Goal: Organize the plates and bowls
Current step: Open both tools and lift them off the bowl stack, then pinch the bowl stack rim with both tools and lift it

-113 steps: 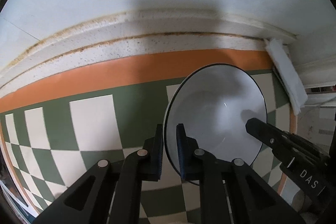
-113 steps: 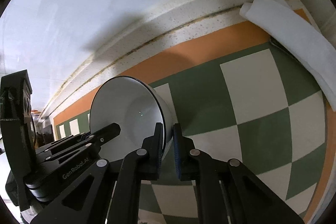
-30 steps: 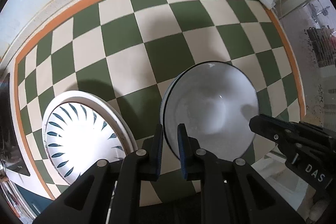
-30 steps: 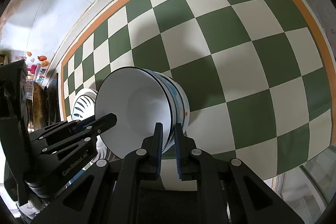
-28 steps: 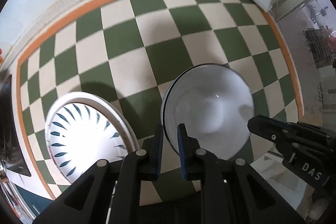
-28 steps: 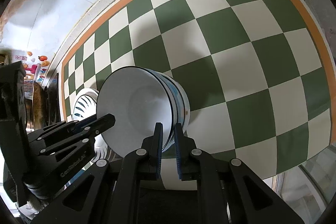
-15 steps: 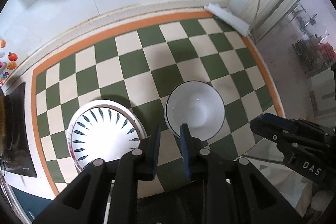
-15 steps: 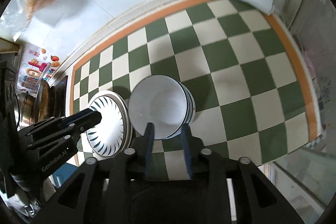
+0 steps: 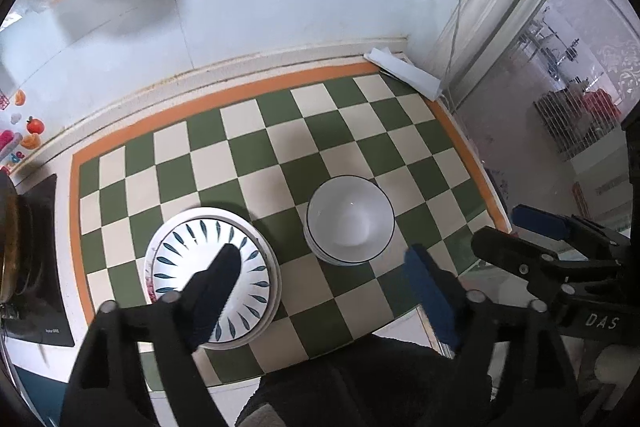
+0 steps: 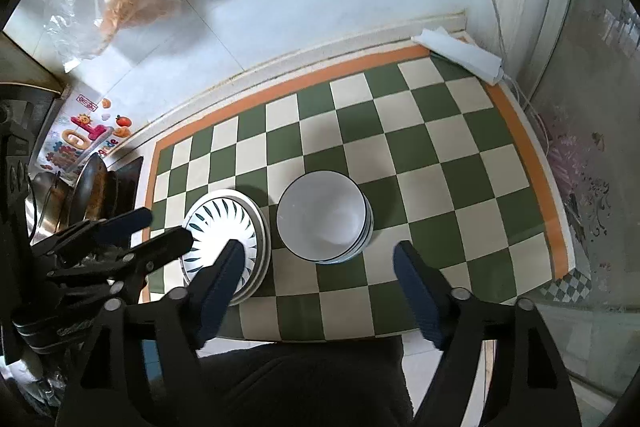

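Evidently, the sorting looked close to finished.
Bowls: the bowl stack (image 9: 350, 221) stood nested and upright on the checkered mat (image 9: 280, 131), toward its front right; in the right wrist view the stack (image 10: 324, 217) showed several rims under the top white bowl.
Plates: the plate stack (image 9: 210, 273) with its blue leaf pattern lay just beside the bowls on their left, apart from them by a narrow strip of mat.
Left gripper (image 9: 324, 283): jaws spread wide, holding nothing, raised well above the counter between the two stacks.
Right gripper (image 10: 316, 281): jaws likewise spread and empty, high over the front of the mat.
Done: plates were gathered in one pile and bowls in another, side by side.
Left: no loose plate or bowl showed in either view, so probably little or nothing remained; whether more dishes waited out of frame could not be told.
Edges: both stacks sat near the front edge of the counter (image 9: 38, 347), the plates nearer than the bowls; that edge seemed the main risk for any nudge.
Open room: the back and right of the mat lay bare up to the wall (image 9: 248, 11), apart from a folded white cloth (image 9: 404, 73) at the far right corner.
Crowding: a dark cooktop (image 9: 34, 255) and a pan (image 10: 90, 195) bounded the left side, near the plates.
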Demonstrator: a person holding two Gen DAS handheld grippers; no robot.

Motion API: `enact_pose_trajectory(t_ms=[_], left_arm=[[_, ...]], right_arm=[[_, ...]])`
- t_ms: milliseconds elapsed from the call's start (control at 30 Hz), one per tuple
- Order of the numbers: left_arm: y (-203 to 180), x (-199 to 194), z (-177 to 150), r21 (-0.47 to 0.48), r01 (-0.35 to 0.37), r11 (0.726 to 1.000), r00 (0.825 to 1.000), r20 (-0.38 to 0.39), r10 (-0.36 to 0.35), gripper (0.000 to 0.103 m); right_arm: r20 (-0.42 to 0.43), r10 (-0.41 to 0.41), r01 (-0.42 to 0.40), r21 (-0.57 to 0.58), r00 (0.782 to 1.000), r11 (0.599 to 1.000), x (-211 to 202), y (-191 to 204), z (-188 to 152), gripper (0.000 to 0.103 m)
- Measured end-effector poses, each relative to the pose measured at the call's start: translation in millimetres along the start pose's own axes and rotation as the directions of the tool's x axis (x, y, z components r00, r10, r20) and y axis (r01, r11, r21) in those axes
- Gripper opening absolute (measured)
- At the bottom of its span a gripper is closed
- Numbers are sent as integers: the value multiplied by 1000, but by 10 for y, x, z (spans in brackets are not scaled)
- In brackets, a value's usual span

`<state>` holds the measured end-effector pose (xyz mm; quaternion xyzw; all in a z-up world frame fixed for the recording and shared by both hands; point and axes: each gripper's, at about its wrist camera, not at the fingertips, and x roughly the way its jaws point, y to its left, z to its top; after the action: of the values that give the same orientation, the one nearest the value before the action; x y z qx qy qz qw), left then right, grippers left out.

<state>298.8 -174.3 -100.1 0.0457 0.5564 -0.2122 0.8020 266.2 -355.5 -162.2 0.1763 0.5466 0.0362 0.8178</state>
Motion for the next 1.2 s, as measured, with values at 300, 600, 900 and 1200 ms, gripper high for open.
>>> enact_pose_trajectory(t_ms=[300,600,900,1200], left_arm=[[55,-23,-10,-9,12,1000,1000,0,-12,97],[75,178,73,-31,13,999,999,-31,-14,97],[284,1029,320,-140,47,989,985,-161,-69,97],[557,2150,433,-300,73,951,910,-370,-187,96]], right_arm=[[10,-50,50,-8,999,999,-72,-2,-46,96],[3,-64,64,-7,998,998,29,-72,-15,98],[-58,60,-54,93,997,994,713,-479,118,99],[-168,298,-232,327,940,916,1865,-965,35,99]])
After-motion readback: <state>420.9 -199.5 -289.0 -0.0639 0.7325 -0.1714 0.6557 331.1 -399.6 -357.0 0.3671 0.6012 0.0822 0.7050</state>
